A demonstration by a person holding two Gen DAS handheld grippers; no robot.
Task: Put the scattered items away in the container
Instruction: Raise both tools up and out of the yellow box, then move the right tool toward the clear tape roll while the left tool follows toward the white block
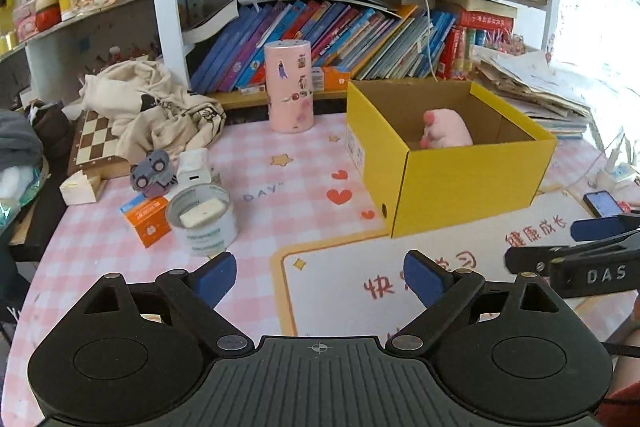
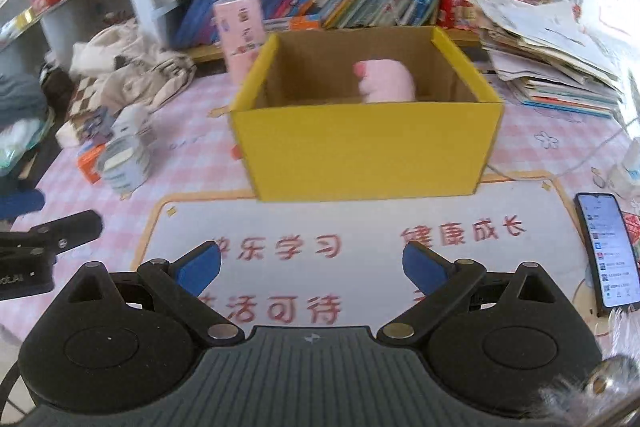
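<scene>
A yellow cardboard box (image 1: 472,183) (image 2: 368,151) stands open on the pink checked table, and a pink plush toy (image 1: 448,131) (image 2: 386,81) lies inside it. Left of the box sit a grey toy car (image 1: 154,173), a white charger block (image 1: 194,167), an orange packet (image 1: 146,219) and a round tin (image 1: 204,223) (image 2: 124,163) with a white block on top. A tall pink canister (image 1: 289,85) (image 2: 240,31) stands behind. My left gripper (image 1: 320,277) is open and empty, short of the box. My right gripper (image 2: 312,265) is open and empty over the white mat.
Crumpled beige cloth (image 1: 156,111) lies over a chessboard (image 1: 96,143) at the left. A phone (image 2: 606,251) lies at the mat's right edge. A stack of papers and books (image 2: 552,67) sits right of the box. Bookshelves stand behind the table.
</scene>
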